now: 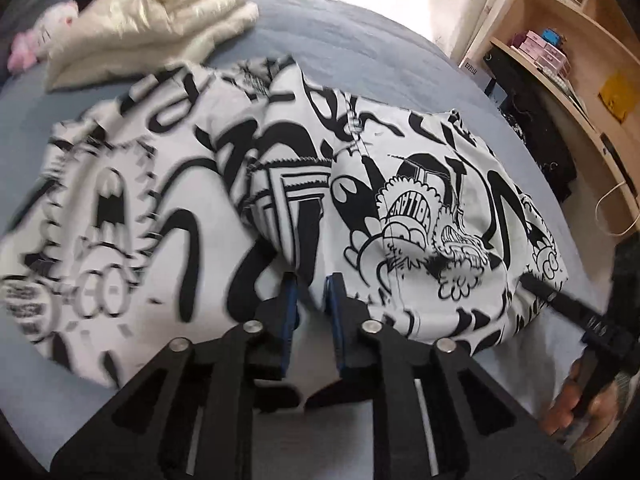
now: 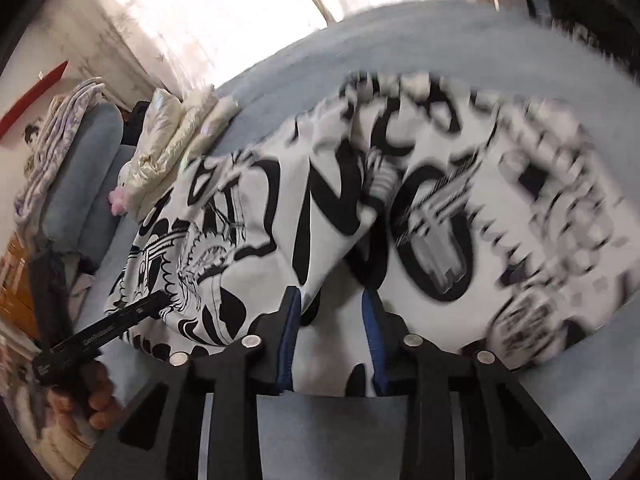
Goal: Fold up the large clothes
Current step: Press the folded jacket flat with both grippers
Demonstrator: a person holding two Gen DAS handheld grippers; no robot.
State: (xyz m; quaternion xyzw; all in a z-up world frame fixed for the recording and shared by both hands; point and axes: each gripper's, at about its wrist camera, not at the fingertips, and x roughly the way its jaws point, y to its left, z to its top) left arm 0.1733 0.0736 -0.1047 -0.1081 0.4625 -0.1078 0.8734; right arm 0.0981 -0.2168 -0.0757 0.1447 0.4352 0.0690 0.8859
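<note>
White cloth with black drawings: this is the big printed garment (image 1: 400, 200). It lies bunched on the blue bed sheet (image 1: 340, 32), right in front of both tools and spread out past their tips on both sides.
Left gripper (image 1: 314, 292): its two jaws stand a little apart. A puffy fold of the cloth comes down to its tips, but the blue pads look bare – they do not seem to squeeze anything.
Right gripper (image 2: 332, 312): its jaws stand partly apart and white cloth fills the gap from pad to pad. I cannot tell if the pads press on it or if it only lies there.
How it feels, I think: soft and floppy, not stiff at all. It looks light for its size, and nothing on it can break.
How it acts, I think: it sags and bunches when you lift it. A thin single layer may slide out of smooth pads.
Where to hold: at an edge or a corner, not in the puffy middle. Each tool takes the edge nearest its own tips, one on each side, so the cloth hangs flat between them.
What to watch: pinch one layer or a neat fold – a big lump makes a crooked fold.
Beyond the tips: a cream puffy jacket (image 1: 160, 12) sits past the far side of the garment, so fold away from it.
</note>
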